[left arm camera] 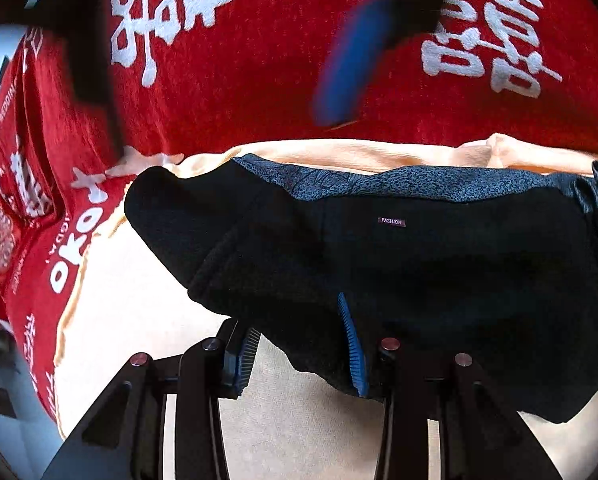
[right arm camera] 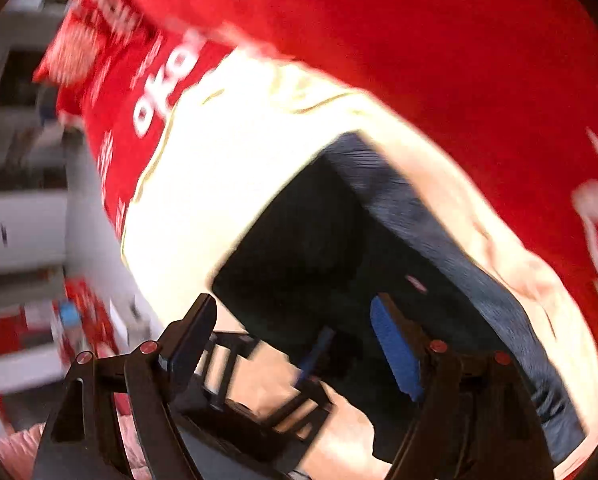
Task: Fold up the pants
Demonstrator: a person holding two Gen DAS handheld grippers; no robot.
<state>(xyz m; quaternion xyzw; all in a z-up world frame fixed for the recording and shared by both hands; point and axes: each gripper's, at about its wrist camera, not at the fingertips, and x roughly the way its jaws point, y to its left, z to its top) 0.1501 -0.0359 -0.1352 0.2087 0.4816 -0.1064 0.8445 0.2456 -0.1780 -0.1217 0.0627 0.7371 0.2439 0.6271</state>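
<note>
1. Red cover [left arm camera: 259, 92], one, white characters. In your left wrist view it runs from 9 o'clock over 12 to 3.
2. Cream cloth [left arm camera: 139, 300], one, laid on the red cover. It fills 6 to 8 o'clock, and a strip shows above the pants.
3. Pants [left arm camera: 439, 280], one pair, black with a speckled grey-blue waistband [left arm camera: 379, 184]. They lie on the cream cloth from centre out to 4 o'clock, waistband towards 12.
4. Grippers, two.
   - Left gripper [left arm camera: 299, 320], at 6 o'clock: tongs partly apart, with a fold of the pants' edge between them. The cloth lies against one blue pad [left arm camera: 355, 352]; you cannot tell whether both press on it.
   - Right gripper [right arm camera: 295, 308]: tongs wide apart over the pants, nothing pinched. In the left view it is a blue blur near 12 o'clock.
5. Label [left arm camera: 391, 221], one, reading "FASHION", on the pants just below the waistband.
</note>
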